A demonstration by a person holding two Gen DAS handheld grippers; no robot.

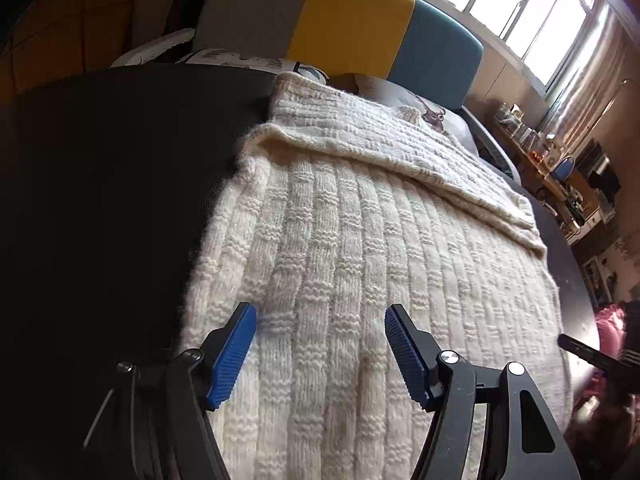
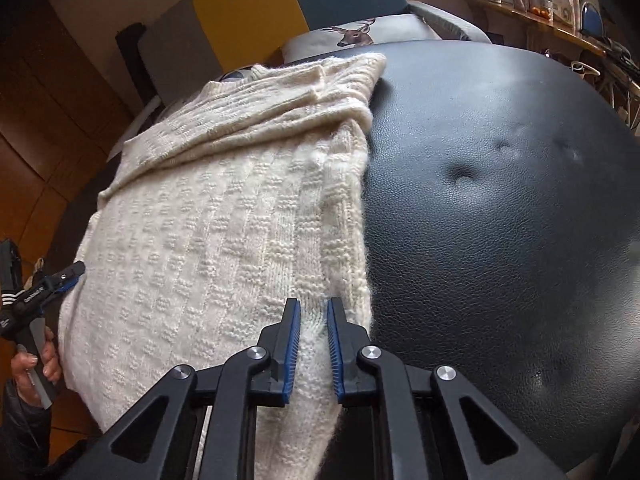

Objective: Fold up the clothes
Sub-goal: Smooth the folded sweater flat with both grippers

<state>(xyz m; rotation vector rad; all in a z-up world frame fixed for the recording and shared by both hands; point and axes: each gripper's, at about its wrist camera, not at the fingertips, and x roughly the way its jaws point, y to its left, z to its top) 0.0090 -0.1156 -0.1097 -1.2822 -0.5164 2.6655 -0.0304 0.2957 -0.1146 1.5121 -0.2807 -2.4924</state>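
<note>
right tool (image 2: 313, 312) pinches one cream sweater (image 2: 224, 216); left tool (image 1: 320, 316) gapes apart above it.

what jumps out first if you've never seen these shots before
A chunky cream knit sweater fills both views, spread on a black leather surface with its far part folded back over itself. The right gripper has its blue pads pinching the sweater's near edge, while the left gripper hangs wide open above the knit. Behind stands a yellow and blue headboard.
</note>
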